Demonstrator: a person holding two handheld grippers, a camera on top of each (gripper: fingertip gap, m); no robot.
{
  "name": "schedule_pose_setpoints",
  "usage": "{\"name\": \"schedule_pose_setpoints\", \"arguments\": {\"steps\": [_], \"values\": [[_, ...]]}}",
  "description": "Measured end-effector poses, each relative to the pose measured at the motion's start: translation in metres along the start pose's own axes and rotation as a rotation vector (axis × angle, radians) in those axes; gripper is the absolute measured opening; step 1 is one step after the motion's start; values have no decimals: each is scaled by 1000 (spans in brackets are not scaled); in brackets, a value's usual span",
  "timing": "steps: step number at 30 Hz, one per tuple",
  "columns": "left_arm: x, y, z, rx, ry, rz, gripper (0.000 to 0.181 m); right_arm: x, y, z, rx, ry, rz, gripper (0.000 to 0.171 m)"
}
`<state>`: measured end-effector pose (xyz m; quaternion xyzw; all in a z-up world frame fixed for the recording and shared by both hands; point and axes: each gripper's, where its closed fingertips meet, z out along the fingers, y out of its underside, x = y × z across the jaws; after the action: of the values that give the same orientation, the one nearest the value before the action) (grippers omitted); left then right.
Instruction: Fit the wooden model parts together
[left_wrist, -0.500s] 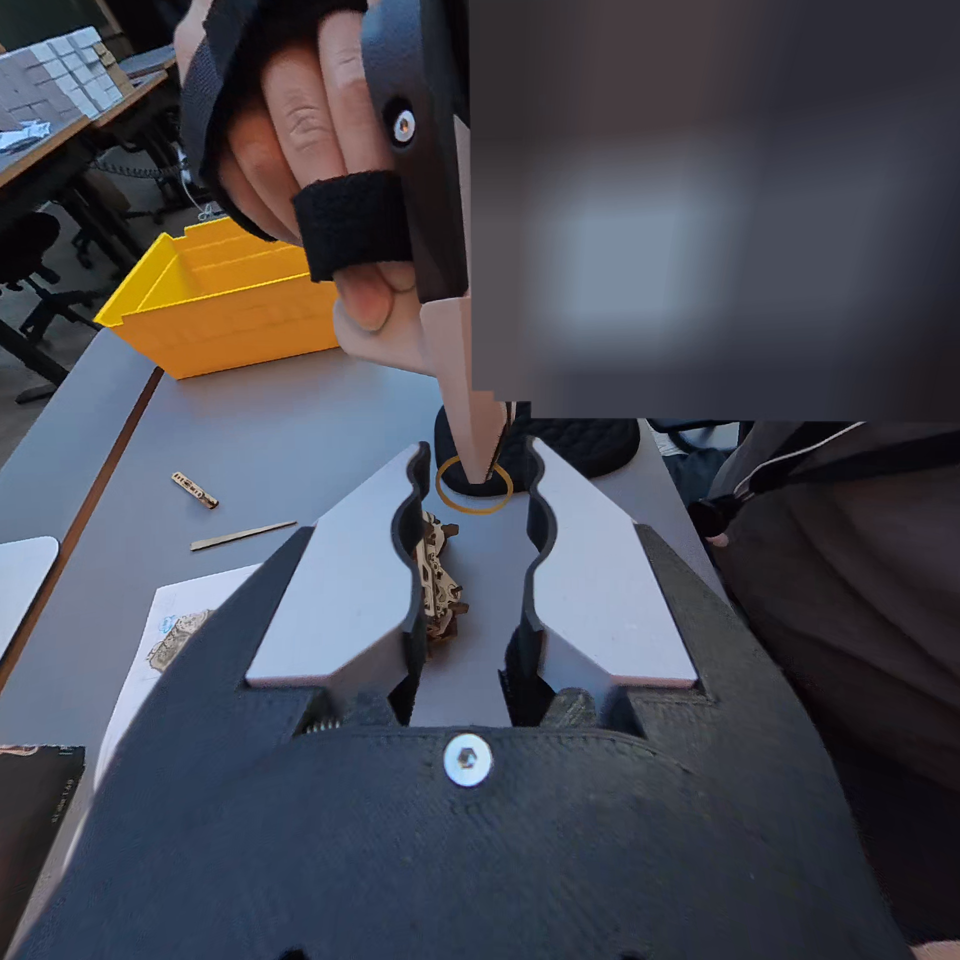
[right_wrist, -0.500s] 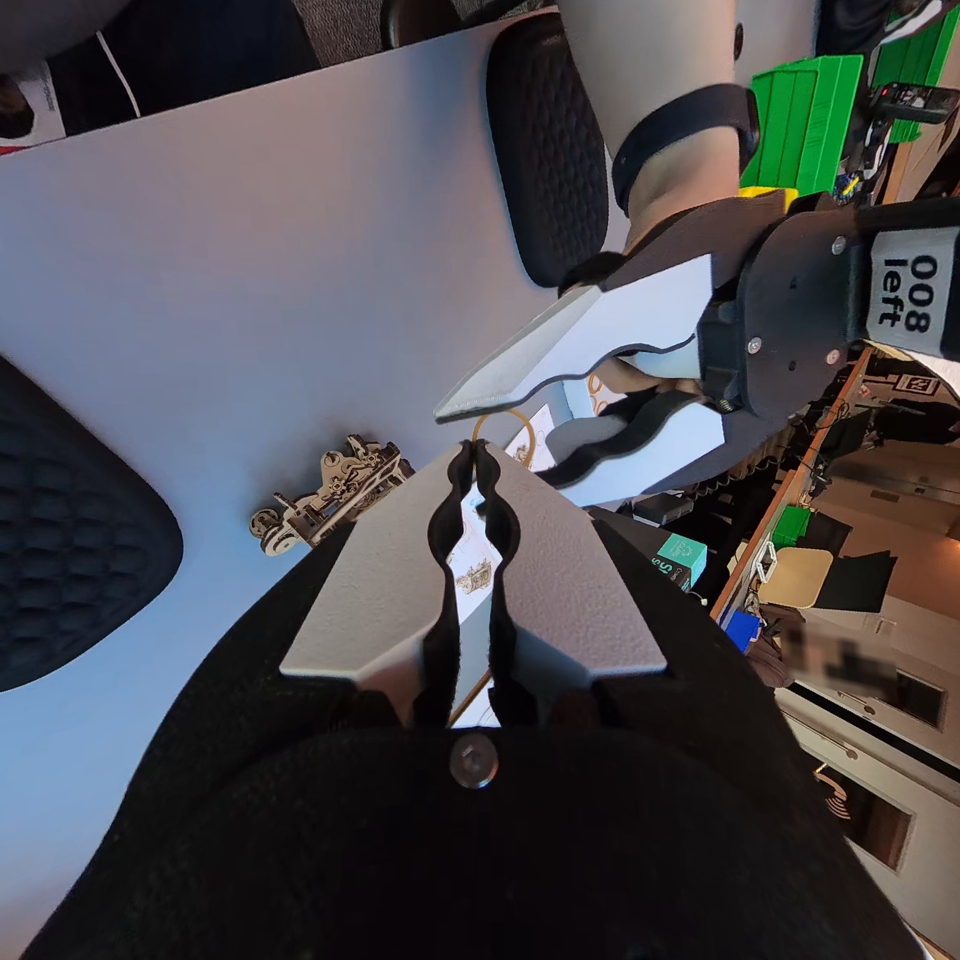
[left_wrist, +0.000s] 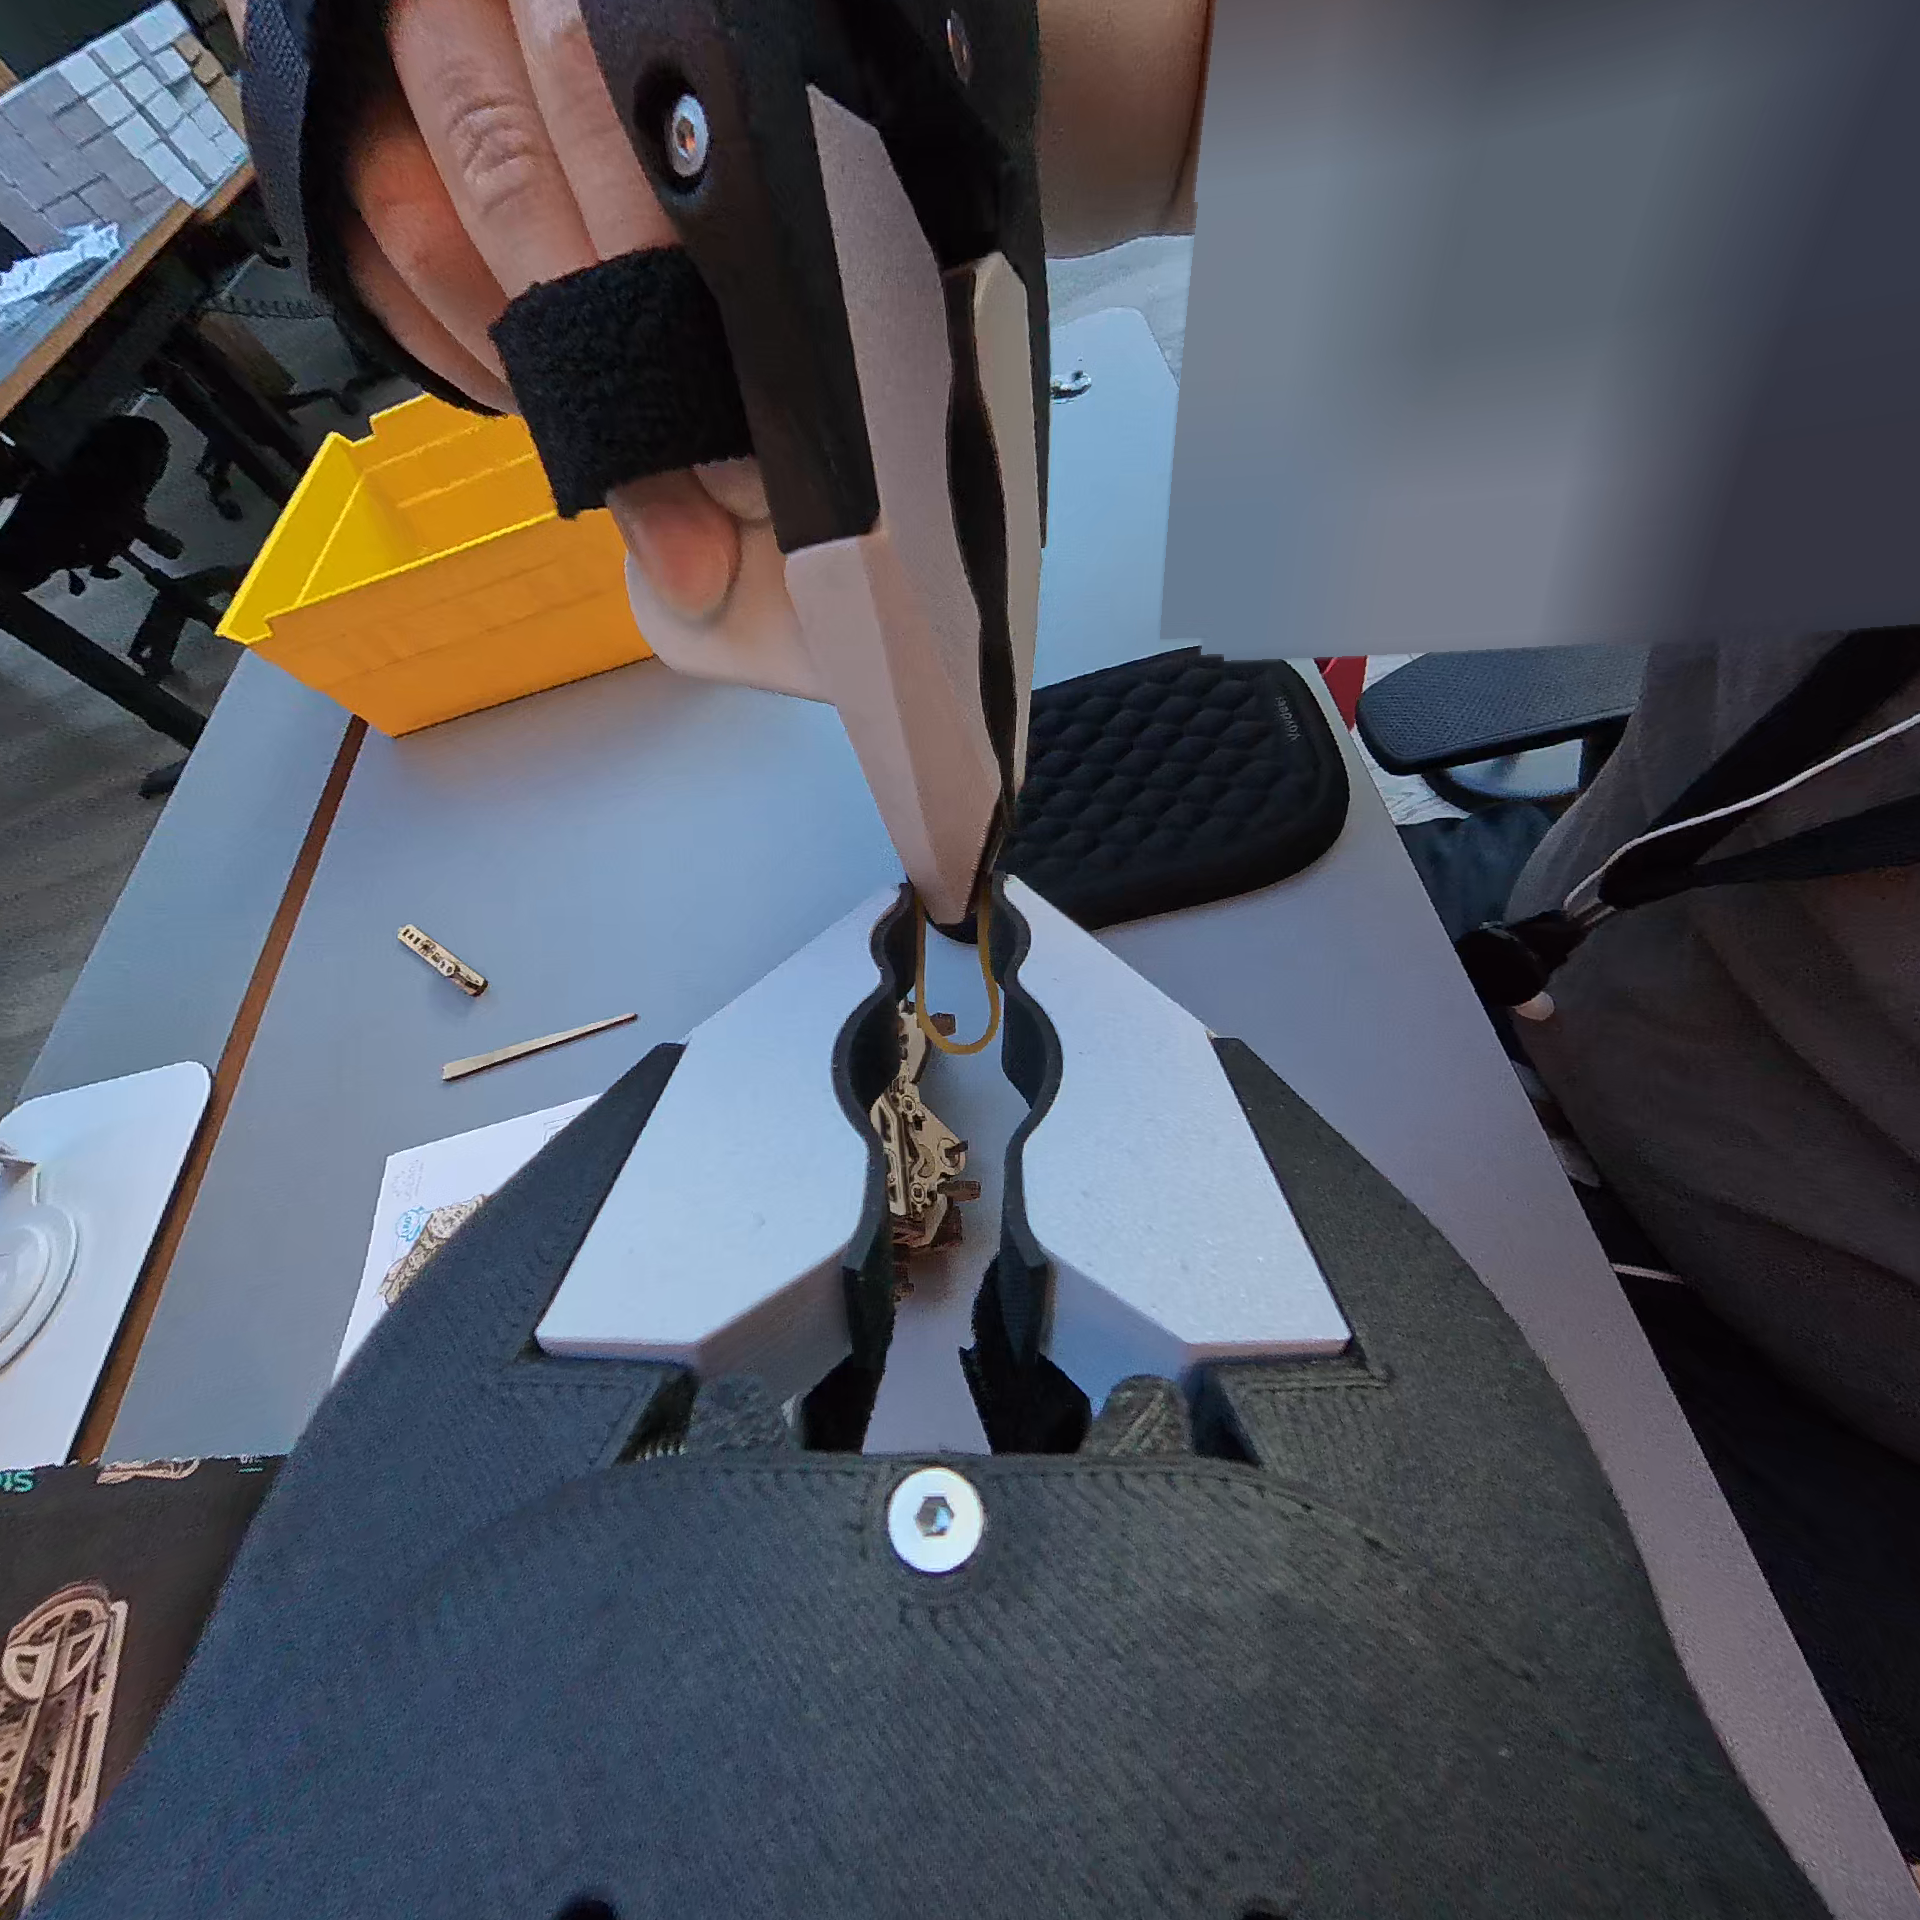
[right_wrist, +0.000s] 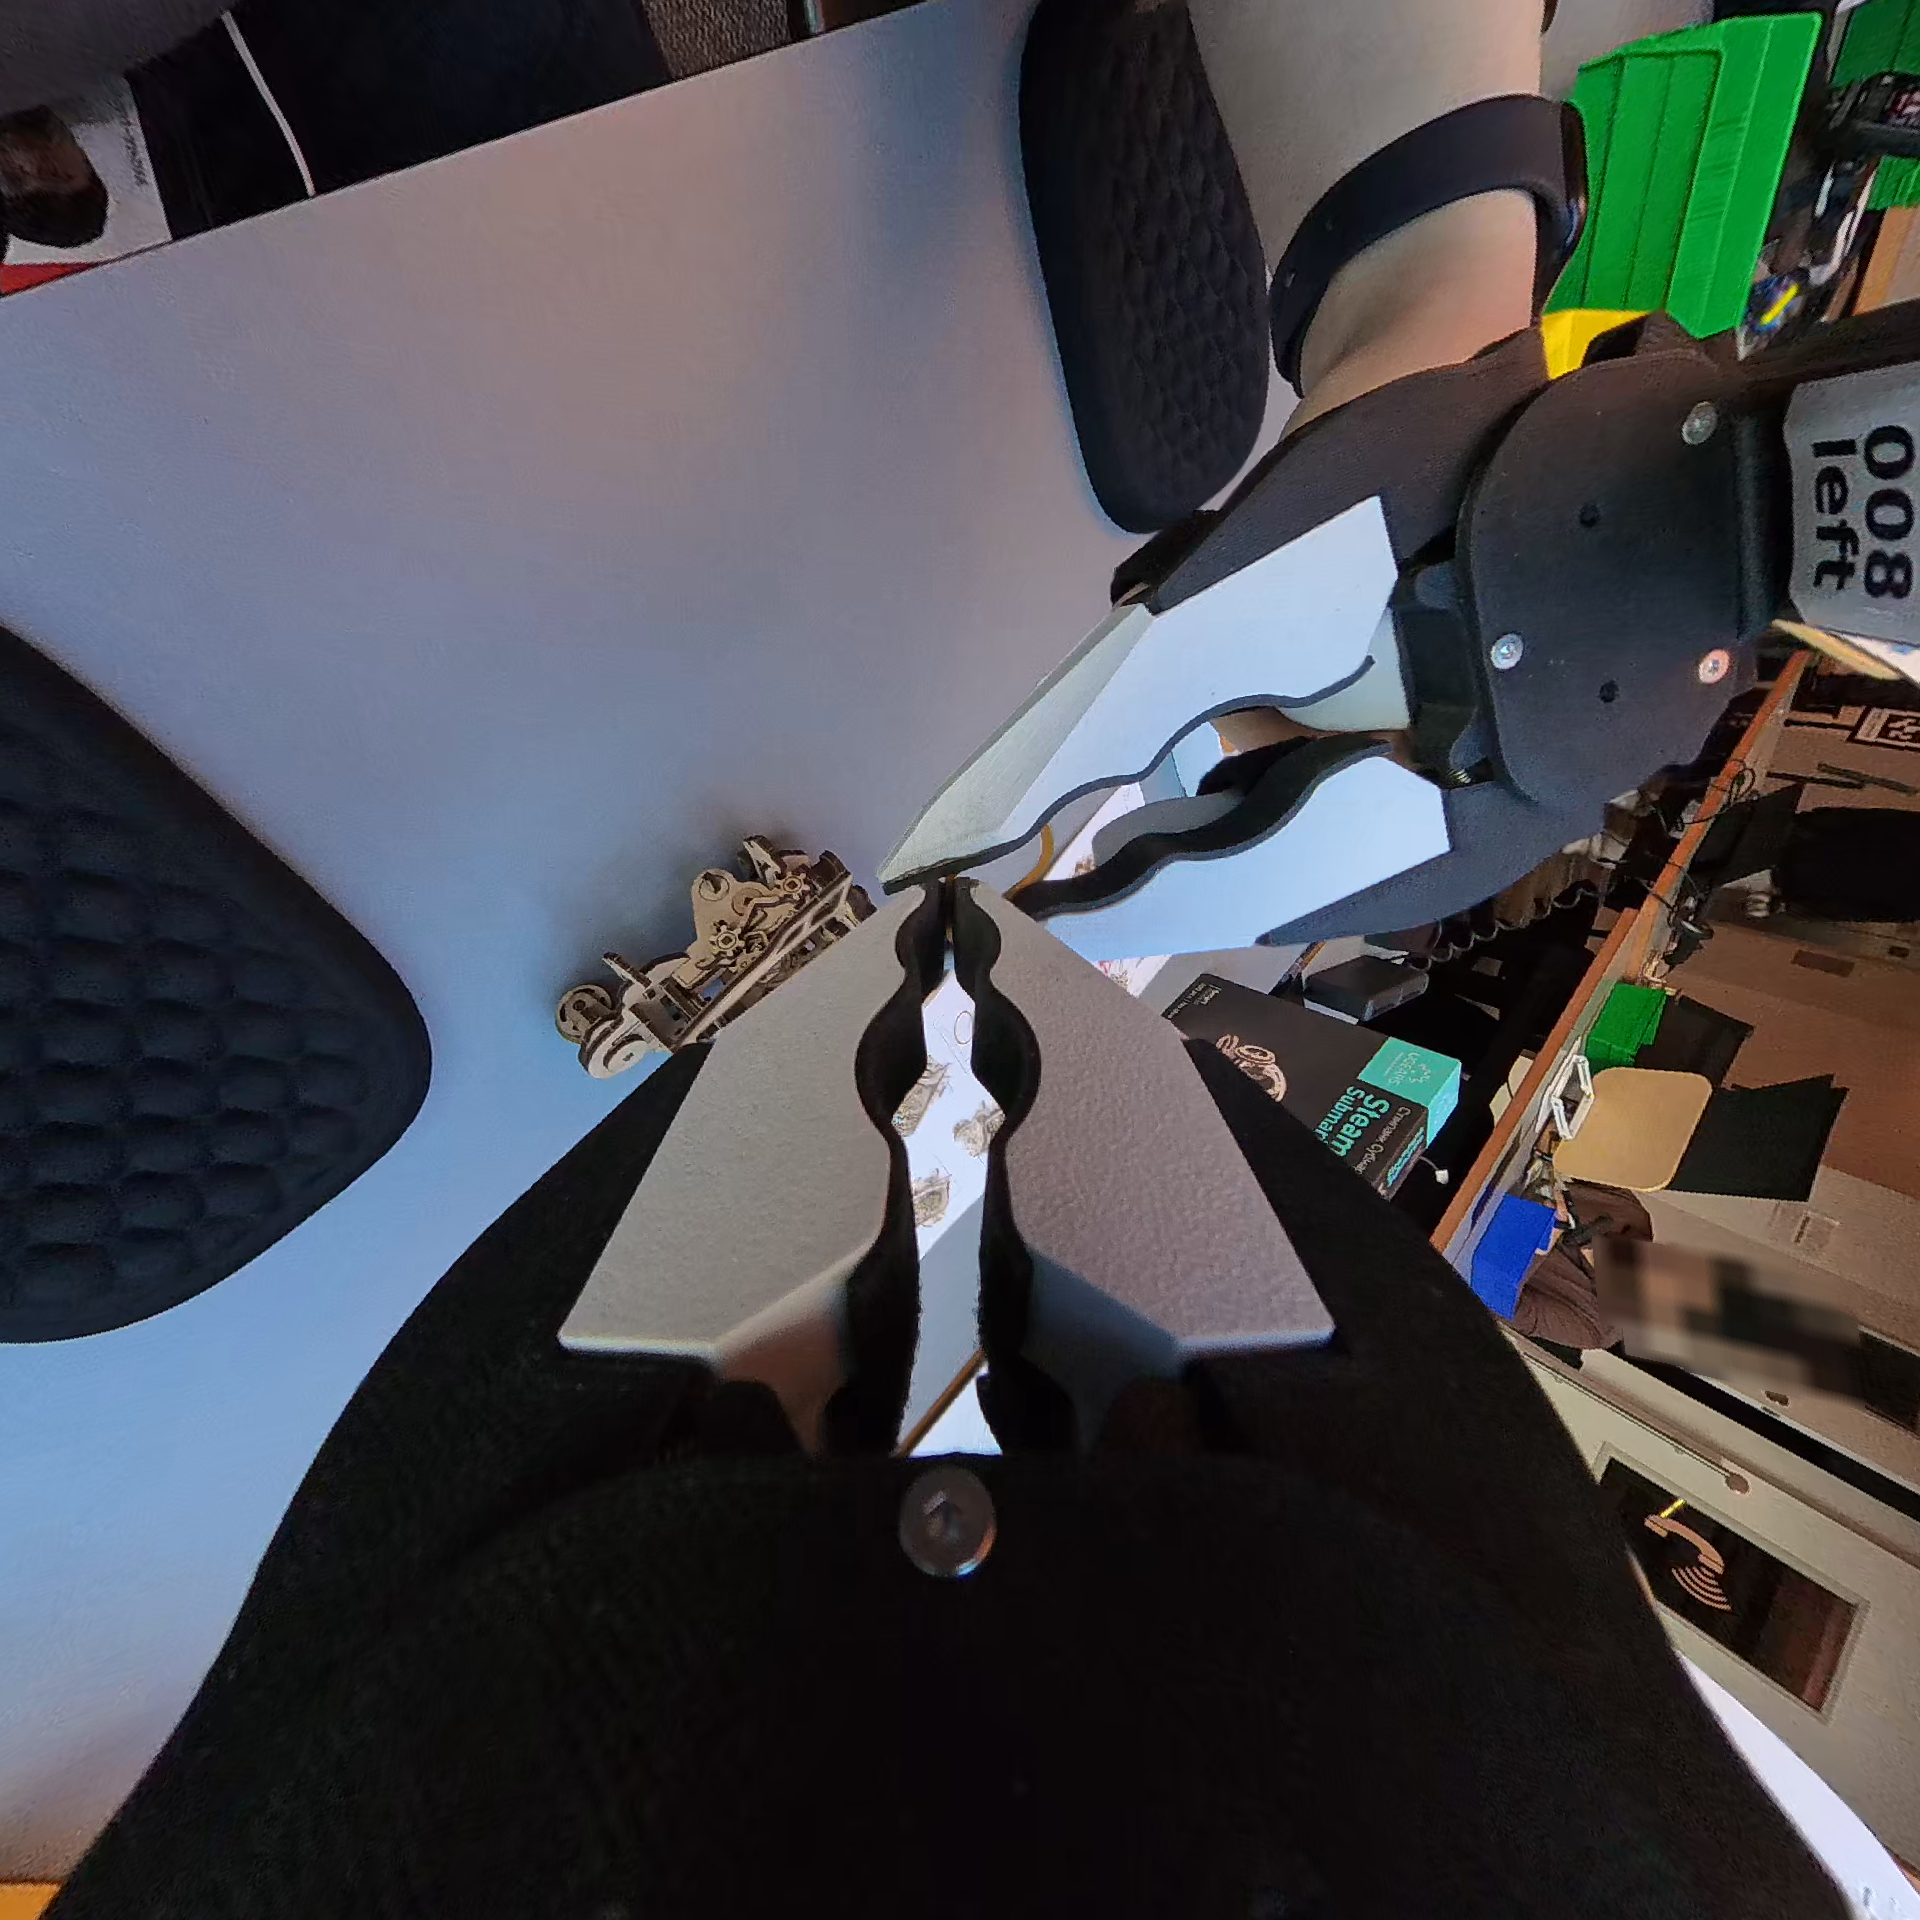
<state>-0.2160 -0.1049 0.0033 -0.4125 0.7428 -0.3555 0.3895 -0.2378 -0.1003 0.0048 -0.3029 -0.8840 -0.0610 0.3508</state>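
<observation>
Left wrist view: your right gripper (left_wrist: 971, 904), pinched on a yellow rubber band (left_wrist: 956, 997), dangles it between your left gripper's (left_wrist: 951, 925) spread fingers, w/ the wooden model (right_wrist: 717, 956) on the table (left_wrist: 623, 831) below. Risk: thin band slips out, or snags a fingertip.

Grey table (left_wrist: 644, 831): wooden model (right_wrist: 717, 966), yellow bin (left_wrist: 436, 603).

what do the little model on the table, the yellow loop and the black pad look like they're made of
The model: thin pale plywood, matte, with dark-edged cut-outs that suggest laser cutting. The yellow loop, pinched by the right gripper: thin and hanging limp, probably a rubber band. The black pad: soft-looking quilted fabric with a dimpled surface and stitched rim, likely foam inside.
</observation>
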Motion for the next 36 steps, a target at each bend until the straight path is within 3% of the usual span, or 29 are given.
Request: {"name": "schedule_pose_setpoints", "arguments": {"steps": [28,36], "values": [[9,0,5,89,-21,-9,0,-11,-5,-6,65,-63,128,0],[1,0,0,124,-53,-77,0,2,1,-8,106,59,208,1]]}}
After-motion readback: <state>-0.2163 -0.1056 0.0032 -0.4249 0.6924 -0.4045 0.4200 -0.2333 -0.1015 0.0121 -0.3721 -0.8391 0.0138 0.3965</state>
